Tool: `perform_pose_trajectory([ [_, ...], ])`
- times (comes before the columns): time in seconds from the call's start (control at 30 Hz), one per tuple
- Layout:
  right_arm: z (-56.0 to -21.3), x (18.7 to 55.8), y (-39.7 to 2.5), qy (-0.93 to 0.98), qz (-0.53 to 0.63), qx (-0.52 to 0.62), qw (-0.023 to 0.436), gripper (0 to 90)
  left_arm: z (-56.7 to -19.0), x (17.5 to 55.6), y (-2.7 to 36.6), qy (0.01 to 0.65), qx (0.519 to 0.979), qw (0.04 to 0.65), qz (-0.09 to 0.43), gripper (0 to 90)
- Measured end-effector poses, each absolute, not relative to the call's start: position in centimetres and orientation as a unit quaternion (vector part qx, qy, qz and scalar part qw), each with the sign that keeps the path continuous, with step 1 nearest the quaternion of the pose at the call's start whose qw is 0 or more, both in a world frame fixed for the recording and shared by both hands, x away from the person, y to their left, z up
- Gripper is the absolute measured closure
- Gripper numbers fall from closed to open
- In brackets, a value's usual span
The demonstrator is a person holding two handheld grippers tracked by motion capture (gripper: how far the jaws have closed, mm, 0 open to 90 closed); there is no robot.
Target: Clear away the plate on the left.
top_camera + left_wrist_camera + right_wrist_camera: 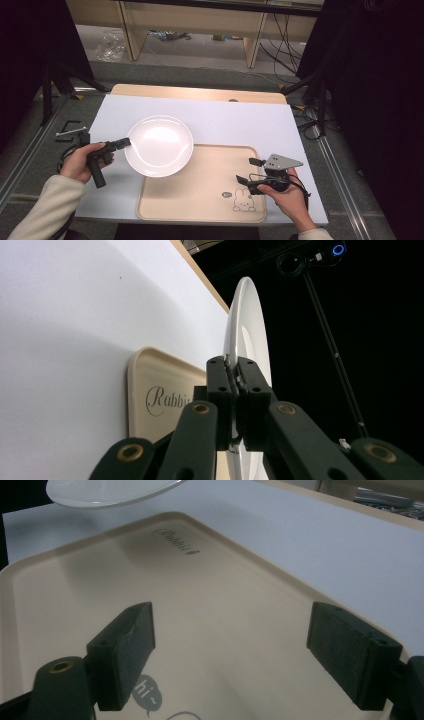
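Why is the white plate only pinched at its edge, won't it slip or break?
The white plate looks stiff and glossy, so it could probably slip. The left gripper clamps only its thin rim, so the far side may sag. It hangs above the tray, and it looks like ceramic, so a fall might chip it.

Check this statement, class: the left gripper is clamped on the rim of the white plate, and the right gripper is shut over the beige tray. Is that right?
One part is wrong. The right gripper is open, not shut: the right gripper view shows its jaws wide apart over the beige tray. The left gripper is indeed clamped on the rim of the white plate.
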State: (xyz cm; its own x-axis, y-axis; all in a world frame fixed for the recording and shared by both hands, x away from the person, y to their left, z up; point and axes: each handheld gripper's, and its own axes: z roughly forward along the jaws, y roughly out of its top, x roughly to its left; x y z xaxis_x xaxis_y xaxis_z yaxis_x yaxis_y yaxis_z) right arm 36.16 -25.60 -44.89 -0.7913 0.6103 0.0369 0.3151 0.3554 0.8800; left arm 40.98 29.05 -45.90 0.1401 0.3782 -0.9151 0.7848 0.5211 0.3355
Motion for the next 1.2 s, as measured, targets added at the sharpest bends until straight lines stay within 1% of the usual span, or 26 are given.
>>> perform_pose_trajectory([
  [0.2, -44.9, 36.2, -25.6, 0.81, 0.491, 0.283, 0.148, 20.3, -45.9, 40.9, 28.4, 0.63, 0.466, 0.596, -0.174, 85.5],
  [0.3, -44.9, 36.2, -25.6, 0.809, 0.49, 0.286, 0.15, 20.2, -46.0, 40.9, 28.1, 0.623, 0.46, 0.607, -0.177, 85.4],
  [0.33, -44.9, 36.2, -25.6, 0.809, 0.49, 0.286, 0.15, 20.3, -45.9, 40.8, 28.1, 0.629, 0.469, 0.595, -0.176, 85.4],
  [0.47, -44.9, 36.2, -25.6, 0.81, 0.491, 0.285, 0.148, 20.3, -45.9, 40.8, 27.9, 0.627, 0.47, 0.595, -0.179, 85.5],
  [0.5, -44.9, 36.2, -25.6, 0.81, 0.491, 0.285, 0.149, 20.3, -46.1, 40.8, 27.8, 0.621, 0.463, 0.606, -0.18, 85.5],
  [0.57, -44.9, 36.2, -25.6, 0.81, 0.491, 0.284, 0.148, 20.2, -46.0, 40.8, 27.6, 0.626, 0.47, 0.594, -0.183, 85.5],
  [0.93, -44.9, 36.2, -25.6, 0.813, 0.488, 0.279, 0.153, 20.3, -46.0, 40.6, 27.2, 0.62, 0.473, 0.597, -0.186, 85.6],
  [0.97, -44.9, 36.2, -25.6, 0.811, 0.491, 0.283, 0.147, 20.2, -46.1, 40.6, 27.0, 0.62, 0.472, 0.598, -0.188, 85.6],
  [1.2, -44.9, 36.2, -25.6, 0.81, 0.492, 0.283, 0.147, 20.3, -46.1, 40.5, 26.5, 0.618, 0.478, 0.593, -0.195, 85.7],
])
